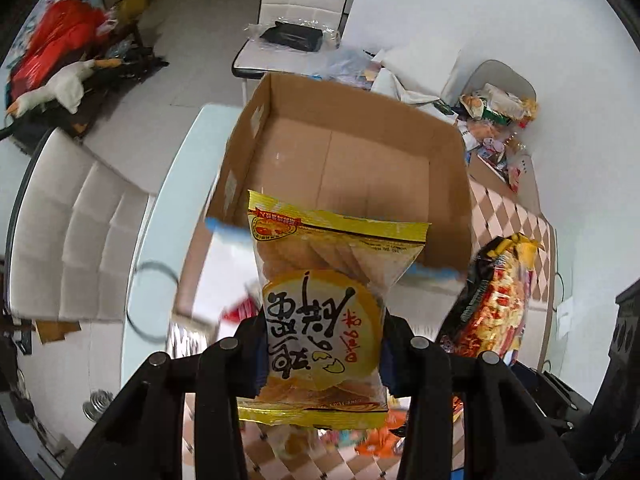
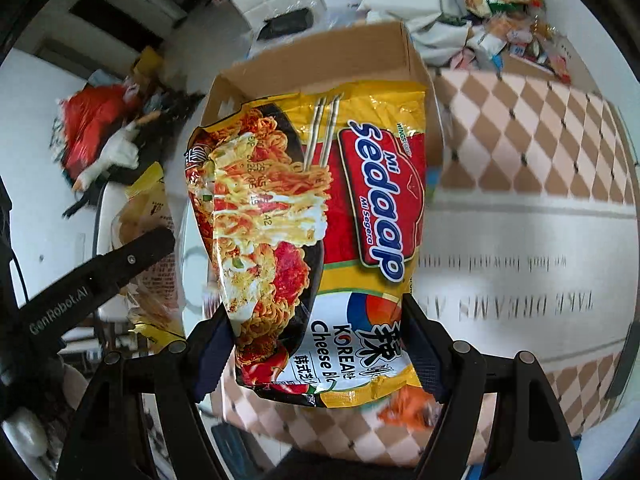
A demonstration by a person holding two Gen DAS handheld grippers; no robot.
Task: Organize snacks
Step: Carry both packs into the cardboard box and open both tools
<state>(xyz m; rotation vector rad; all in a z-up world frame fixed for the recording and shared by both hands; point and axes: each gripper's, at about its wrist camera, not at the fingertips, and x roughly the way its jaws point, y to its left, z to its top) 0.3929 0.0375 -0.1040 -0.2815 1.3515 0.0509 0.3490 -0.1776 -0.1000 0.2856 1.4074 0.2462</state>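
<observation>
My left gripper [image 1: 322,354] is shut on a yellow pastry packet [image 1: 328,280] with black characters, held up in front of an open cardboard box [image 1: 360,160] whose brown floor shows bare. My right gripper [image 2: 316,354] is shut on a large Mi Sedaap noodle packet [image 2: 312,220], red and yellow, hanging over the same cardboard box [image 2: 312,60]. The noodle packet [image 1: 492,300] also shows at the right of the left wrist view. In the right wrist view the left gripper's black body [image 2: 100,272] and the pastry packet [image 2: 148,216] appear at the left.
A checked tablecloth [image 2: 520,128] covers the table under the box. A heap of other snacks [image 1: 496,120] lies at its far right end. White chairs [image 1: 72,224] stand around, one with a black bag [image 1: 292,36]. Red cloth and a plush goose [image 1: 60,88] lie on the floor.
</observation>
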